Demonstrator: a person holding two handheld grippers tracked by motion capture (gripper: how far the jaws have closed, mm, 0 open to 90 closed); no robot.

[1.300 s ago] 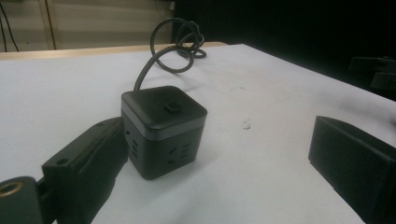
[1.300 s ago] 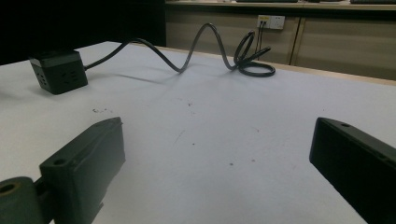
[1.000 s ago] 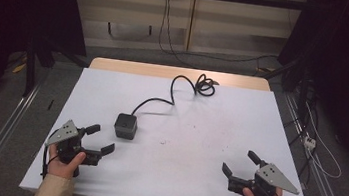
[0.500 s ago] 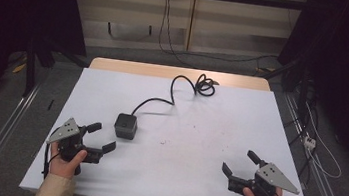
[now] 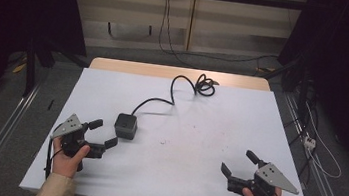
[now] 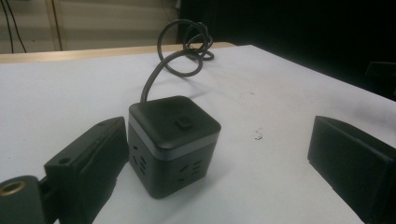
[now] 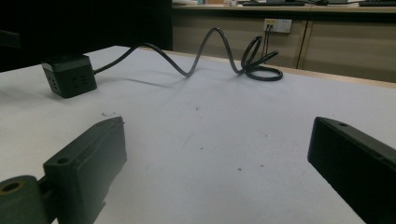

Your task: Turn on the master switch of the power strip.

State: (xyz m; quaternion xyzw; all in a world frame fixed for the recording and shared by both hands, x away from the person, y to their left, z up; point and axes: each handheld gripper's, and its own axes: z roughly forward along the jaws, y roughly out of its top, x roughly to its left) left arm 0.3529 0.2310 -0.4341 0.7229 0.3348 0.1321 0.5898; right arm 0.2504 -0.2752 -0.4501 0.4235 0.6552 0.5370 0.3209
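A black cube power socket (image 5: 125, 125) sits left of the middle of the white table (image 5: 208, 132). Its black cable (image 5: 159, 100) runs back to a coil (image 5: 205, 87) near the far edge. My left gripper (image 5: 103, 133) is open just left of the cube, at the near side. In the left gripper view the cube (image 6: 173, 140) stands right by the left jaw, inside the open left gripper (image 6: 224, 154). My right gripper (image 5: 237, 162) is open and holds nothing at the front right. In the right gripper view, the cube (image 7: 69, 74) and cable (image 7: 205, 51) lie far from the right gripper (image 7: 217, 140).
A wooden strip (image 5: 175, 73) shows along the table's far edge. Loose cables (image 5: 317, 151) lie on the floor to the right, and metal rails (image 5: 2, 132) run along both sides. A wall socket (image 7: 277, 24) with plugged leads is behind the table.
My left gripper has edged slightly forward toward the cube. The right gripper and the cube have stayed put.
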